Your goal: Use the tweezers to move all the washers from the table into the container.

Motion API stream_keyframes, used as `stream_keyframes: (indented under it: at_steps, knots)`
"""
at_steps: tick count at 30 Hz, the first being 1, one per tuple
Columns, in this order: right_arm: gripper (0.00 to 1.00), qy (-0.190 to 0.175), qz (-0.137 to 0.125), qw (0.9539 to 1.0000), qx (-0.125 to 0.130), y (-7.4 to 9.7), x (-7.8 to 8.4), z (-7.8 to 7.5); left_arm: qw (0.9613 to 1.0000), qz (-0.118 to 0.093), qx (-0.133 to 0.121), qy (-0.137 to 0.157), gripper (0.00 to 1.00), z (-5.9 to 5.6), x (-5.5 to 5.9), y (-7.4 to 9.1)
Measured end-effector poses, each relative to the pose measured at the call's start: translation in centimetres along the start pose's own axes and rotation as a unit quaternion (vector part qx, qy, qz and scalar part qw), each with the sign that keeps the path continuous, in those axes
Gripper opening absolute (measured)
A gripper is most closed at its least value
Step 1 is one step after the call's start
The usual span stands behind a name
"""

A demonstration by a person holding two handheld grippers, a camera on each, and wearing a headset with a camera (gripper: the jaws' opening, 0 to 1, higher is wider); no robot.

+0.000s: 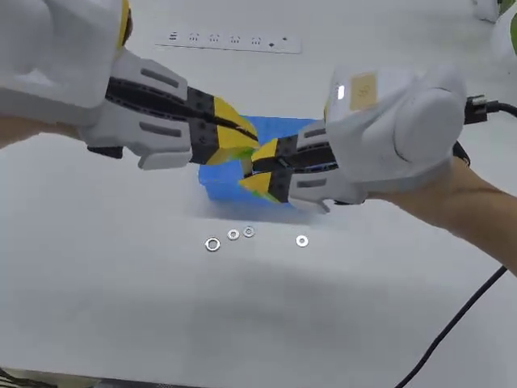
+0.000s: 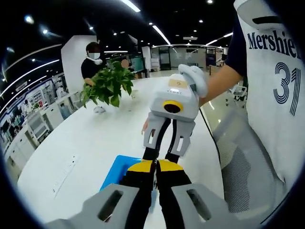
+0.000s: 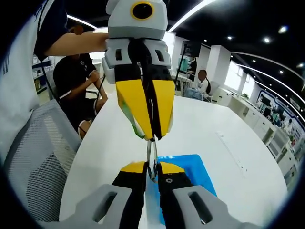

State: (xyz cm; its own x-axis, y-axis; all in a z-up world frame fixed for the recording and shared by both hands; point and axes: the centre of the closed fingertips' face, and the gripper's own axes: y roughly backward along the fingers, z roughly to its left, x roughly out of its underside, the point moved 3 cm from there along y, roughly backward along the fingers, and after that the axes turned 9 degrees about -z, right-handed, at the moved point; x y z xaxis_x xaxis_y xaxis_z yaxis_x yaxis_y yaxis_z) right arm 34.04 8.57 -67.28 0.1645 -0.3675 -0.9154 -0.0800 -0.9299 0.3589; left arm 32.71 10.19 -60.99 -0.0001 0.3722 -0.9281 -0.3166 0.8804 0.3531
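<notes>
Left gripper (image 2: pixel 156 168) and right gripper (image 3: pixel 151 172) meet tip to tip above a blue container (image 1: pixel 283 129), each clamped on the thin metal tweezers (image 3: pixel 151 155). Broad white table (image 1: pixel 121 283) stands in an open-plan office with strip ceiling lights. Person's white jersey (image 2: pixel 276 86) reads "Mershie", cut off, and "31". Leafy plant (image 2: pixel 107 83) and power strip (image 1: pixel 230 40) sit farther back. Four washers (image 1: pixel 233 234) lie on the table just before the container.
</notes>
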Motion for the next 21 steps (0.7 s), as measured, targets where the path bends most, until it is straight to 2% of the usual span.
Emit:
stream_keyframes:
  at_steps: [4, 9, 11, 12, 14, 15, 21]
  knots:
    - [0.10, 0.012, 0.002, 0.9999, 0.004, -0.1, 0.1, -1.5, 0.9999, -0.003, 0.002, -0.010, 0.06, 0.8, 0.0, -0.3]
    - [0.10, 0.020, 0.008, 0.9997, 0.007, -0.4, 0.7, -3.2, 0.9998, -0.007, 0.004, -0.015, 0.06, 2.7, 0.3, -1.1]
    - [0.10, 0.017, 0.012, 0.9997, 0.009, -0.8, 1.3, -3.9, 0.9999, -0.008, 0.004, -0.013, 0.06, 3.2, 0.8, -1.4]
    - [0.10, 0.016, 0.013, 0.9997, 0.010, -0.9, 1.6, -4.1, 0.9999, -0.008, 0.004, -0.009, 0.06, 4.2, 1.6, -1.7]
    - [0.10, 0.008, 0.018, 0.9998, 0.009, -1.4, 2.5, -4.6, 1.0000, -0.007, 0.004, 0.004, 0.06, 4.9, 2.5, -2.1]
    - [0.10, 0.006, 0.021, 0.9998, 0.007, -1.6, 2.8, -4.7, 0.9999, -0.005, 0.004, 0.014, 0.06, 5.1, 2.8, -2.1]
    - [0.10, -0.014, 0.028, 0.9995, 0.003, -2.6, 4.7, -5.4, 0.9998, -0.004, 0.008, 0.019, 0.06, 6.1, 4.5, -3.0]
